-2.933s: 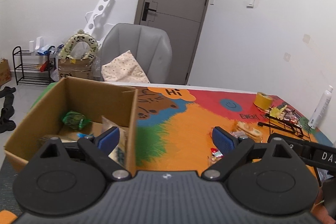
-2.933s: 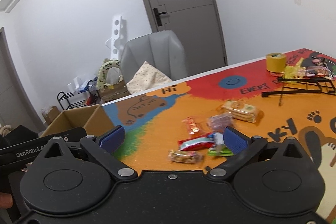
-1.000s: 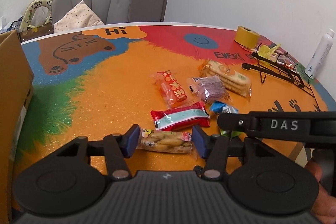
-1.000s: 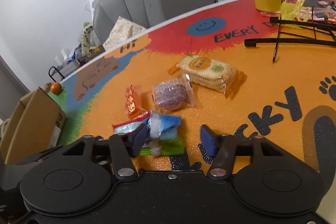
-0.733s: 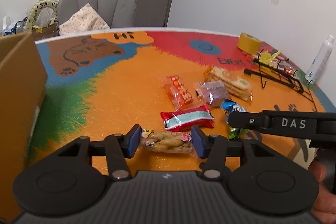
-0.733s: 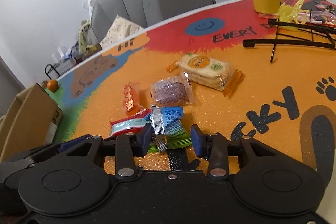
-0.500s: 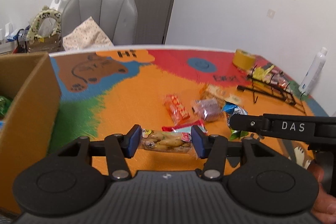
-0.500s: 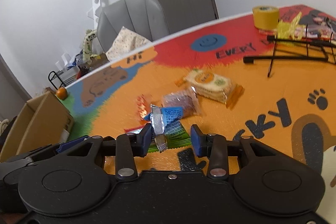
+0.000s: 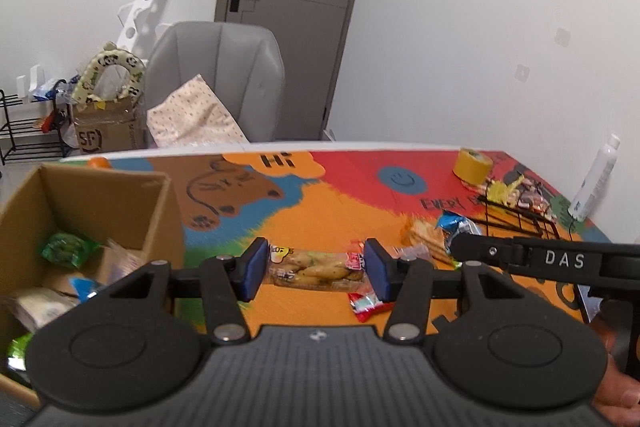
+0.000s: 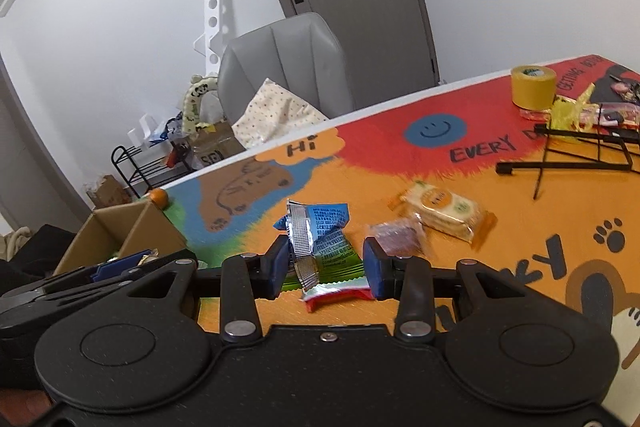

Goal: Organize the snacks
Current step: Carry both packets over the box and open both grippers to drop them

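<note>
Above table [image 9: 328, 195] now, apparently: both clamped packets.

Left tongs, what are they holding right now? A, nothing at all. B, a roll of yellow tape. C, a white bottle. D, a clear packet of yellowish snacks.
D: in the left wrist view the left tongs are shut on the clear snack packet, held by its two ends above the table, while the yellow tape roll and the white bottle stand far off.

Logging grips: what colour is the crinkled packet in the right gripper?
Blue and green packet with a silver seam, in the right gripper; right wrist view.
</note>
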Motion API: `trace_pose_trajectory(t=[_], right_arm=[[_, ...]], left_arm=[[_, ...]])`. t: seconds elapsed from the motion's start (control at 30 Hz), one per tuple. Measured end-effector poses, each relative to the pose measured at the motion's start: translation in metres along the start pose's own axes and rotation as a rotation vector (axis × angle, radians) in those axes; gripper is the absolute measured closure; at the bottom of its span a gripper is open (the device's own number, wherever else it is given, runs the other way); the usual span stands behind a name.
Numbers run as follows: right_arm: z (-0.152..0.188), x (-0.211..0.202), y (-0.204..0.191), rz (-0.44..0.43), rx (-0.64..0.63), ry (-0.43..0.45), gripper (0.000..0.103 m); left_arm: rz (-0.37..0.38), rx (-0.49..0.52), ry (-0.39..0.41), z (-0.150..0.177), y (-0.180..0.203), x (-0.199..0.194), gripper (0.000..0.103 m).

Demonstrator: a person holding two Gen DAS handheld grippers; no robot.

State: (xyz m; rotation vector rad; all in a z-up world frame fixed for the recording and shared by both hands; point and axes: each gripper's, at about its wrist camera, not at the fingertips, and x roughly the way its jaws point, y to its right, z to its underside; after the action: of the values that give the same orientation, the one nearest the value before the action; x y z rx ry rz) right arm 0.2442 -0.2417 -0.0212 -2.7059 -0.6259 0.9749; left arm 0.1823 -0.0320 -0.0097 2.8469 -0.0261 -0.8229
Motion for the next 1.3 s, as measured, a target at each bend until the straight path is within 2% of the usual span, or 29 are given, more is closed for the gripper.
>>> trace_pose_trajectory(t=[0.27, 0.8, 1.3], right_arm=[[-0.01, 0.002, -0.032, -0.038, -0.048, 0.01, 0.066], [-0.011, 0.023, -0.095, -0.152, -0.121, 0.0, 0.066], [-0.002, 0.05, -0.158, -0.211, -0.177, -0.039, 0.066]], left_arm=[[-0.038, -0.041, 0.03, -0.014, -0.035, -0.017, 0.052], [-0.13, -0.11, 0.066, -0.017, -0.099, -0.05, 0.052], [-0.178, -0.2, 0.064, -0.009, -0.158, -0.05, 0.051]])
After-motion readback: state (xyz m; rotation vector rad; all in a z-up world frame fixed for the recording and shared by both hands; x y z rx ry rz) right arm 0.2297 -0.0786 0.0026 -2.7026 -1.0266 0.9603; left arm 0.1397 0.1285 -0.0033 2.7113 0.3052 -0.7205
